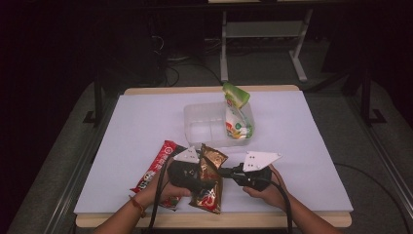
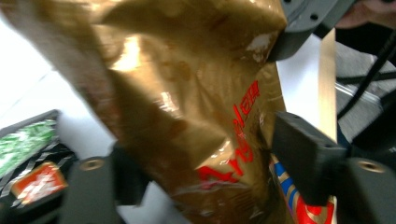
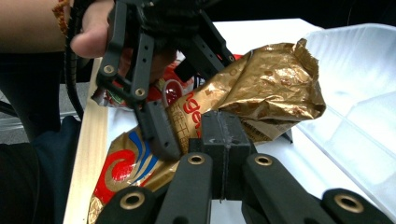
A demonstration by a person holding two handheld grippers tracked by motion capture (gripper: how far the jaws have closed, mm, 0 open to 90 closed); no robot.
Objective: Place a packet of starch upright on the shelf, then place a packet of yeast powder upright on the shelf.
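Low centre of the high view: I hold a gold packet (image 1: 208, 179) between both hands, just above the near edge of the bench (image 1: 311, 146). My right gripper (image 3: 219, 140) has its jaws pressed flat together on the packet's edge, seen at the middle of the right gripper view, with the crumpled foil rising to the upper right. My left gripper (image 2: 201, 158) straddles the same packet; in the left gripper view its jaws stand partway apart at the lower left and right of the frame, the foil between them, and the right pad looks clear of it, so I judge this side not gripped. A red packet (image 1: 155, 173) lies under my left hand (image 1: 163, 187) at the lower left. The clear tub (image 1: 195, 122) sits at centre, well beyond, with a green pouch (image 1: 236, 114) leaning upright on its right wall.

The risks, as I judge them: the packet hangs from one thin pinch on slick foil, so a tug from my left jaws before they seat could pull it free or tear the seam. Closing the left jaws on the puffed middle could crush the contents. A drop here could send it past the bench's near edge.
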